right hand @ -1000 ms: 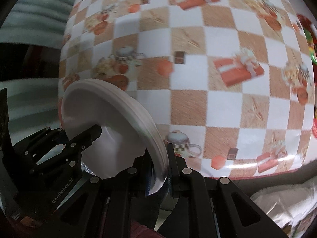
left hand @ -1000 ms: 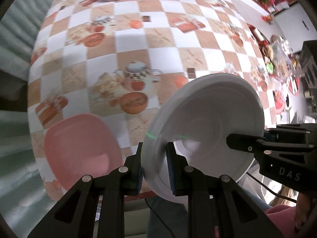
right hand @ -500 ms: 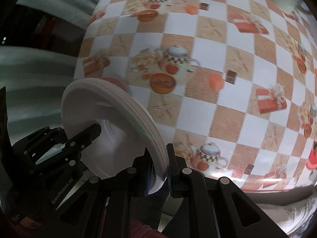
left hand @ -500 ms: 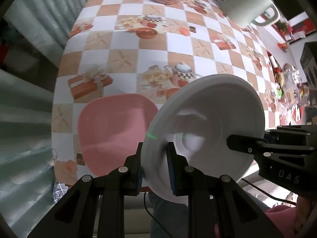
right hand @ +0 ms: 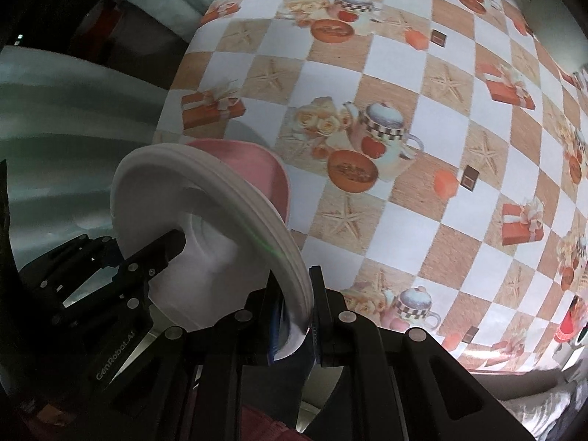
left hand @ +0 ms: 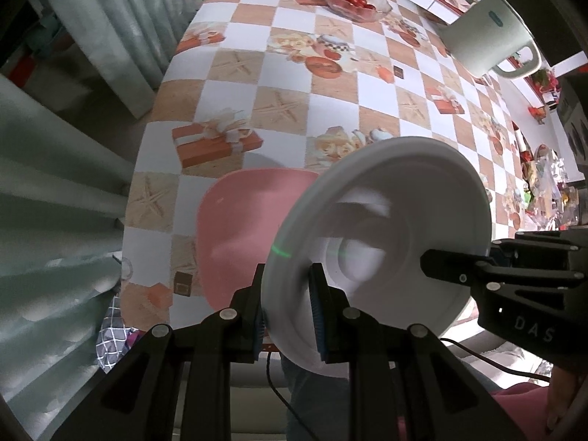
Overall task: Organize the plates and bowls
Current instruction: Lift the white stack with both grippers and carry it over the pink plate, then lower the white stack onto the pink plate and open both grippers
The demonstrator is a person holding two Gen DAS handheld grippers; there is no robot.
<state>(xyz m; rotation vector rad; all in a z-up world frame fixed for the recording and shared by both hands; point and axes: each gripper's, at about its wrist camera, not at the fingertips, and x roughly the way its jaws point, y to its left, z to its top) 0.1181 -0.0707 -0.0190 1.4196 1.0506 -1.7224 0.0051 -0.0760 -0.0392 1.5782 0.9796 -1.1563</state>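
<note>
Holding a white plate on edge

Tilting above the checked tablecloth (left hand: 330,117), the pink plate (left hand: 242,228) lies flat left; the white plate (left hand: 397,242) stands near-upright, face rightward, left gripper (left hand: 286,316) and right gripper (right hand: 296,316) each clamping its rim.

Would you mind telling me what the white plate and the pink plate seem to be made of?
White plate: likely plastic or melamine, matte with a soft sheen and a stepped, moulded rim; ceramic is possible. Pink plate: probably plastic, uniformly coloured and smooth, with rounded corners and dull highlights.

Glass bowl of tomatoes (left hand: 358,0) and pale pot (left hand: 485,35) on checkered tablecloth (left hand: 279,103).
</note>
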